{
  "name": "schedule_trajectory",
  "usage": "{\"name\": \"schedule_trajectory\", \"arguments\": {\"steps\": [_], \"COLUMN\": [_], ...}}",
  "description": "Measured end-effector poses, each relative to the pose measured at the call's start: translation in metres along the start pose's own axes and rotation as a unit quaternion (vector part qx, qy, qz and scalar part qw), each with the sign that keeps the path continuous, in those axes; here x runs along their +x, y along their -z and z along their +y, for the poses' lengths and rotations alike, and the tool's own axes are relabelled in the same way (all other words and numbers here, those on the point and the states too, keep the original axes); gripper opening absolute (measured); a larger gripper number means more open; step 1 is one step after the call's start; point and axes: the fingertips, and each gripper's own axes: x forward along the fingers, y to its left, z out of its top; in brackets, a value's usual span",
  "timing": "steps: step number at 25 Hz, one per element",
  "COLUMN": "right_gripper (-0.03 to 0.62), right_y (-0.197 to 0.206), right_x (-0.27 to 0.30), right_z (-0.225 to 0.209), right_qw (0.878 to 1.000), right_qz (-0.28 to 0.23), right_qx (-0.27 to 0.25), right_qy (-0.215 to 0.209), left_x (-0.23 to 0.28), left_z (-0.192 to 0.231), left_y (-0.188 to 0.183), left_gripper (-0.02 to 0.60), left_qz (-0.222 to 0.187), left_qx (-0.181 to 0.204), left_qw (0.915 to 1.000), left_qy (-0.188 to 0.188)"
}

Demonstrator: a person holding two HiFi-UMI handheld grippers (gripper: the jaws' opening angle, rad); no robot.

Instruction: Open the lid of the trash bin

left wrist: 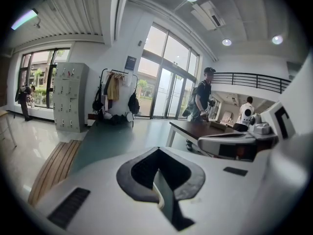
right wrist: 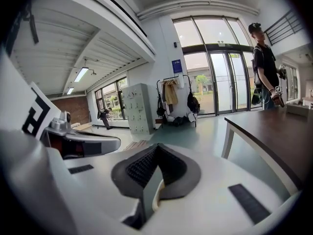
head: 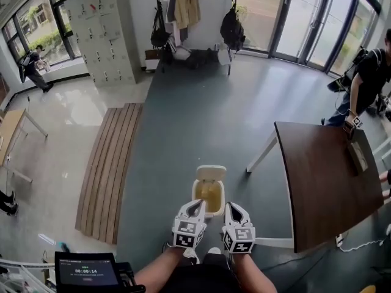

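Observation:
A small cream trash bin stands on the grey floor just ahead of me. Its lid is tipped up at the far side, and the yellowish inside shows. In the head view my left gripper is over the bin's near left rim and my right gripper is by its near right corner. Both point forward side by side. Seen from each gripper's own camera, the left gripper and the right gripper have their dark pads pressed together, shut, with nothing held. Those two views face out across the room.
A dark brown table with white legs stands close on the right. Wooden slats lie on the floor to the left. Grey lockers and a coat rack are at the back. A person is beside the table. A screen sits at bottom left.

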Motion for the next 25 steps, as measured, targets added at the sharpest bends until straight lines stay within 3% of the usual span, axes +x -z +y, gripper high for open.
{"name": "schedule_trajectory", "arguments": {"steps": [5,10,13,25], "right_gripper": [0.001,0.002,0.002,0.001], "right_y": [-0.011,-0.018,-0.015,0.014], "right_x": [-0.025,-0.05,-0.07,-0.177], "right_z": [-0.005,0.006,0.015,0.003], "right_qw": [1.0,0.999,0.999,0.997], "right_qz": [-0.012,-0.021,-0.021,-0.037], "right_qx": [0.022,0.004,0.001,-0.029], "right_qy": [-0.009,-0.031,-0.043,-0.065], "left_x": [-0.025,-0.048,-0.066,-0.127], "left_z": [-0.015,-0.025,-0.037,-0.135], "left_y": [-0.011,-0.021,-0.014,0.025], "left_gripper": [-0.003,-0.003,-0.003,-0.003], "left_qz": [-0.006,-0.02,-0.02,-0.036], "left_qx": [0.025,0.006,-0.004,0.015], "left_qw": [0.9996,0.9995,0.9992,0.9975], "left_qy": [-0.014,-0.025,-0.034,-0.058]}}
